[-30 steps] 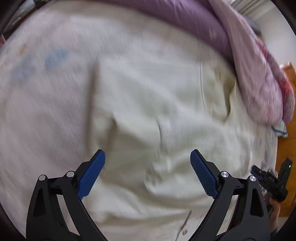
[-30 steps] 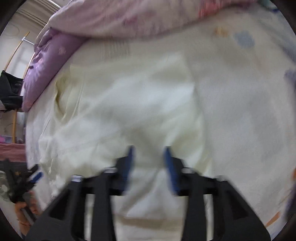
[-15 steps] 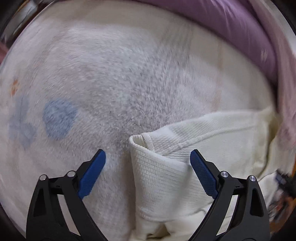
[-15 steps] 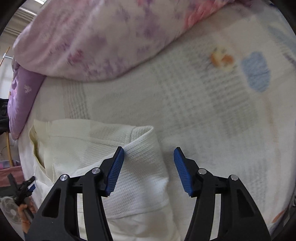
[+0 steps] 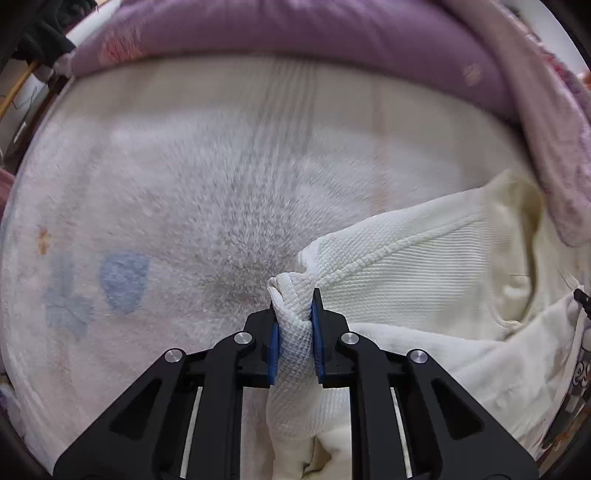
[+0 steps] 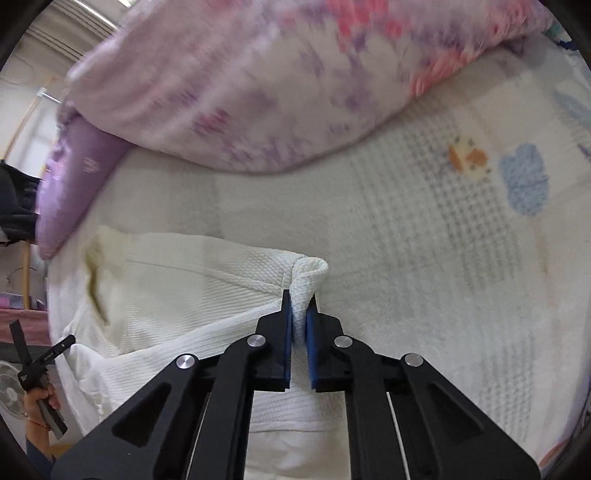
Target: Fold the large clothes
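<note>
A cream waffle-knit garment point(image 5: 413, 266) lies on a white fleece bed cover point(image 5: 192, 192). My left gripper point(image 5: 294, 306) is shut on the garment's left corner, which bunches up between the blue pads. In the right wrist view the same garment point(image 6: 177, 291) spreads to the left, and my right gripper point(image 6: 299, 306) is shut on its right corner, a folded edge standing up between the pads. The left gripper point(image 6: 40, 365) shows small at the far left edge there.
A purple pillow point(image 5: 295, 33) and a pink floral quilt point(image 6: 280, 77) lie along the far side of the bed. The bed cover has blue and orange printed patches point(image 6: 524, 177). A fan point(image 6: 9, 391) stands beyond the bed's left edge.
Both grippers moved forward to the garment's far corners and closed on them. Half a second ago both were open around those corners.
</note>
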`<state>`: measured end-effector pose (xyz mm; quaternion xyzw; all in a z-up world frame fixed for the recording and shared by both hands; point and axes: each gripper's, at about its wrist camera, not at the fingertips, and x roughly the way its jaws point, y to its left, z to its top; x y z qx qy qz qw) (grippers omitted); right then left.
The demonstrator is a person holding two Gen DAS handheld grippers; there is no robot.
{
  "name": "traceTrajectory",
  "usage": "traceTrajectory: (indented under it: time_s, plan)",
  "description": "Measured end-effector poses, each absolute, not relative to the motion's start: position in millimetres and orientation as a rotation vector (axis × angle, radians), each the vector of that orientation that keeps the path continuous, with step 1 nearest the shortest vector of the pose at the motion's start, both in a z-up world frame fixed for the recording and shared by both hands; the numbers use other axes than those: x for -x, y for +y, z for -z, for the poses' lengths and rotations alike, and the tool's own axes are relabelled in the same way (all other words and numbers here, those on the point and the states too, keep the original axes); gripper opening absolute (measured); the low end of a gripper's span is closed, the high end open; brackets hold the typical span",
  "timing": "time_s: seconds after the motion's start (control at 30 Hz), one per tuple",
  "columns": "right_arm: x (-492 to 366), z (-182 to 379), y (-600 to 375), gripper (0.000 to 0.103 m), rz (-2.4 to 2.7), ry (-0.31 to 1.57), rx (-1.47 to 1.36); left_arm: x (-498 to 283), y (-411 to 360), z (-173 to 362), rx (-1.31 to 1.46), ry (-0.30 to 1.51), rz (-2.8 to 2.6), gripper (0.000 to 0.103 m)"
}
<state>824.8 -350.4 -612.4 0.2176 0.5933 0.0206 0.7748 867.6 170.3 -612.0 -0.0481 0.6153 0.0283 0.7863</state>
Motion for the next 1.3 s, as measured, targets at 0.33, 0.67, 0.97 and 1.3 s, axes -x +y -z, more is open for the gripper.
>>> traceTrajectory:
  time_s: [0.33,0.67,0.97,1.3]
  plan:
    - [-724,499,-343,0.005,-0.173,1.046,-0.443,-738,166,508,0.049,1.078,-0.046,0.012]
    - [-547,473,-342,0.005,-0.144,1.144,-0.455,-551,180,502,0.212,1.168,-0.080,0.012]
    - [-432,586,-340,0.011,0.062,1.506,-0.428,-446,201,582,0.268,1.379,-0.188,0.030]
    - [-411,587,-355,0.059,0.147,1.350,-0.939,-400,214,573,0.788,1.214,-0.212,0.052]
